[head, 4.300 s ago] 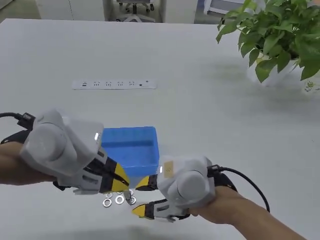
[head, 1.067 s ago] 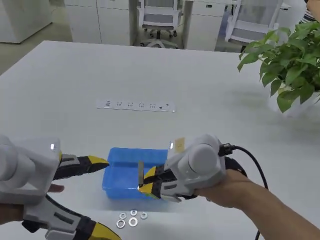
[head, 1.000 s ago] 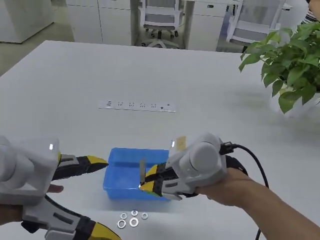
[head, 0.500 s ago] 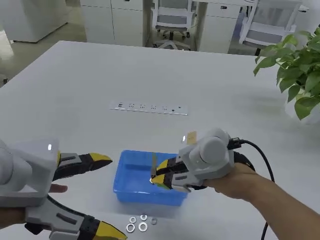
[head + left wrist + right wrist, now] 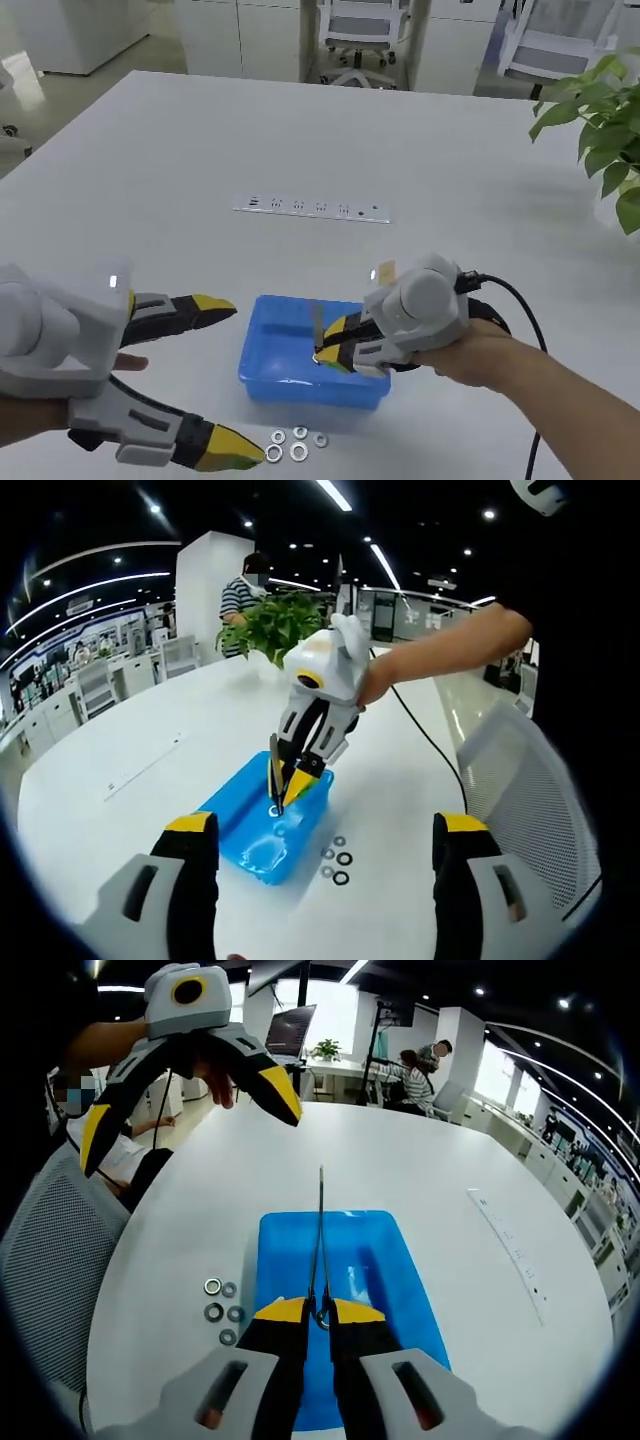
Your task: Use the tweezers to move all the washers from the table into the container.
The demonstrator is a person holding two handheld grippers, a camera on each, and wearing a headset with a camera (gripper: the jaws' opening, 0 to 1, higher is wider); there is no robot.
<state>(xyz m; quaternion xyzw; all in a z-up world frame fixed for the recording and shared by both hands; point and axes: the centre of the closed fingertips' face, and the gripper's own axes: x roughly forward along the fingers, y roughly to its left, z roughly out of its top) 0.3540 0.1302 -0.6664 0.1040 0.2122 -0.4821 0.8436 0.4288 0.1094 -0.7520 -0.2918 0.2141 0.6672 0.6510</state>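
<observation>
A blue container sits on the white table, with several washers lying just in front of it. My right gripper is shut on thin metal tweezers, held above the container's inside. In the right gripper view the tweezers run straight out from the closed jaws over the container, and the washers lie to its left. My left gripper stands wide open to the left of the container, holding nothing. The left gripper view looks at the right gripper, the container and the washers.
A white power strip lies further back on the table. A potted plant stands at the right edge. Office chairs stand beyond the far edge. A cable trails from the right gripper along the person's arm.
Since the earliest frame the right gripper has risen from beside the washers to above the container with the tweezers. The left gripper has drawn back to the left. The head camera has shifted.
</observation>
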